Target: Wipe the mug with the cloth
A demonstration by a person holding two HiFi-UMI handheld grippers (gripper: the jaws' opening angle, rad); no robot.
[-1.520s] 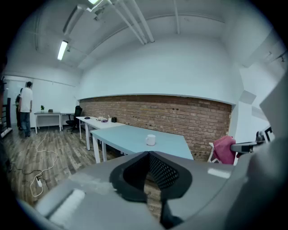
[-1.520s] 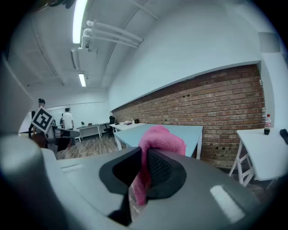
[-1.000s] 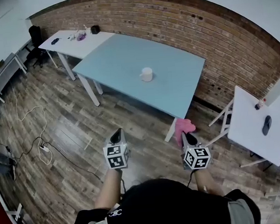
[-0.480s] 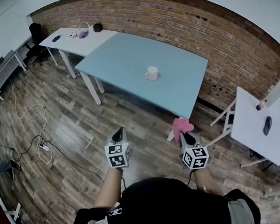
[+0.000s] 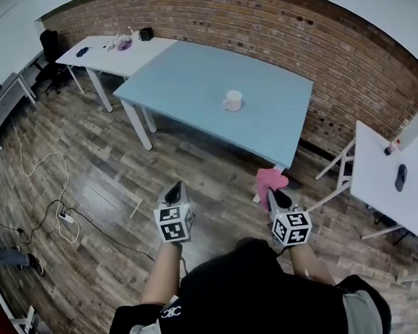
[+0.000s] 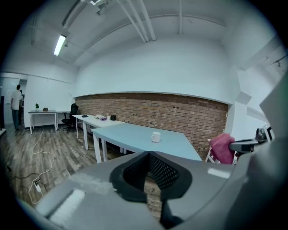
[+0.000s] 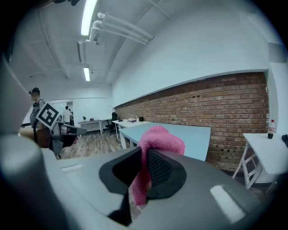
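Blue table [image 5: 187, 78], upright mug [image 5: 234, 100] (handle left)

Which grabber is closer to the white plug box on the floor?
Left. The power strip lies off to the left of the left gripper. The right gripper, holding the pink cloth, is farther over, beyond the left one.
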